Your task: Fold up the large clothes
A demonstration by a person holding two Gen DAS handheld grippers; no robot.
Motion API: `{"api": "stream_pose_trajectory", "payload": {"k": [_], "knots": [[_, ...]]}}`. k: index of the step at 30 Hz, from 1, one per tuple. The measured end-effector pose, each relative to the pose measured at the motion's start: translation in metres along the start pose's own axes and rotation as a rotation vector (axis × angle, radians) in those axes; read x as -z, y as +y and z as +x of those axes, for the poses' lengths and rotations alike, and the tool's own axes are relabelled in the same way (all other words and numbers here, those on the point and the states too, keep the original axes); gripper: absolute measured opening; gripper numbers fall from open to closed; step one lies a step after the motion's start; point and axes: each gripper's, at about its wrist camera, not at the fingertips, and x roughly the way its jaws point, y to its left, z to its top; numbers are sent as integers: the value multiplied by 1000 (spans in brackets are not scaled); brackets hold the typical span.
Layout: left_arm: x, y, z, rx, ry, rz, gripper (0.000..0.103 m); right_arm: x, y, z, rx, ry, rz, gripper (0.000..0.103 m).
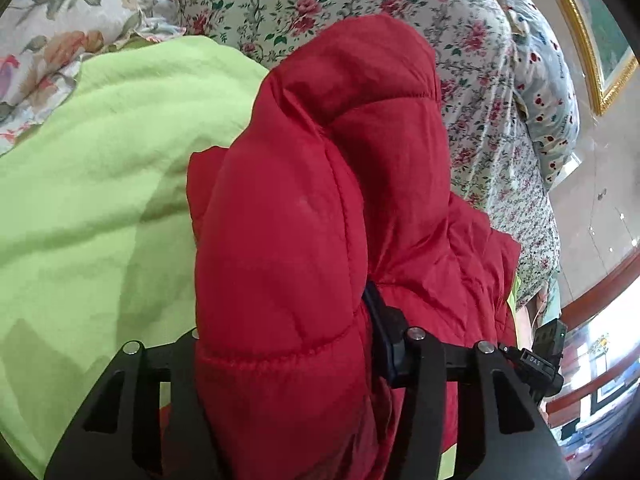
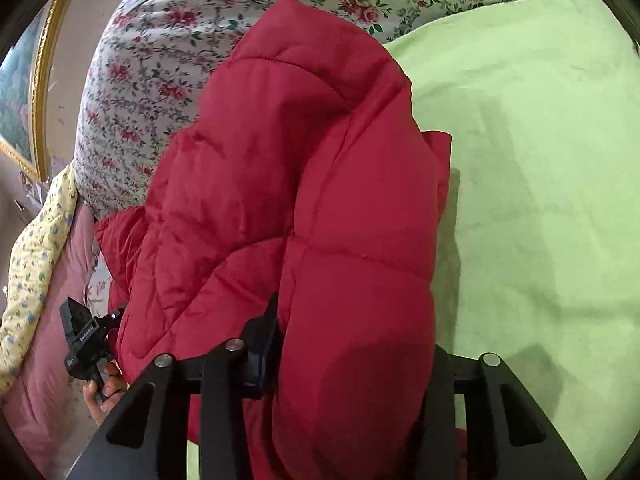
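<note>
A red quilted puffer jacket (image 1: 320, 200) fills the middle of the left wrist view, bunched into a thick fold over a light green blanket (image 1: 100, 200). My left gripper (image 1: 284, 320) is shut on a padded fold of it; the right finger (image 1: 380, 320) presses into the fabric and the left finger is hidden under the jacket. In the right wrist view the same jacket (image 2: 300, 180) bulges between the jaws of my right gripper (image 2: 352, 332), which is shut on another fold. Its left finger (image 2: 266, 328) shows against the fabric, while the right one is covered.
The green blanket (image 2: 540, 180) lies on a bed with a floral sheet (image 2: 140, 80). A spotted pillow (image 1: 548, 100) and a gold-framed picture (image 1: 592, 40) stand beyond the bed's edge. Pink bedding (image 2: 52, 360) and a yellow floral cloth (image 2: 32, 260) lie at the left, near a hand (image 2: 100, 396).
</note>
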Motion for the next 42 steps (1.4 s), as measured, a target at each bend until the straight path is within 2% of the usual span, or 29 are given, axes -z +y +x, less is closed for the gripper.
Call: {"api": "stream_pose_trajectory", "payload": {"k": [4,12,17,21,24,26,30,32,36,42], "knots": [[22,-4,-25,12,-7,11,46,21,4,-24,-2,-2,-2,37],[74,-21,-81,57,-15,31,46,86,5,-81,-28,-33,10,37],[99,-22,-95,68,25,20,46,114,-1,-104,-10,-35,24,37],[109,-21,-95,52,59,25,46,123,-3,-108,9,-16,16,37],[112,-16,-91,25,75,5,51,128,-6,-108,9,-3,20,38],[113,-17,-89,-19,75,13,57,130,-9,-107,12,-1,31,41],[113,-27,-92,-174,39,45,85,129,-11,-105,49,-5,26,54],[113,-36,-101,-241,-17,81,85,129,-10,-105,70,-12,30,61],[114,-55,-111,-307,-85,154,85,128,-13,-115,129,-50,39,77],[107,-64,-112,-331,-96,190,85,122,2,-137,223,-150,-29,88]]}}
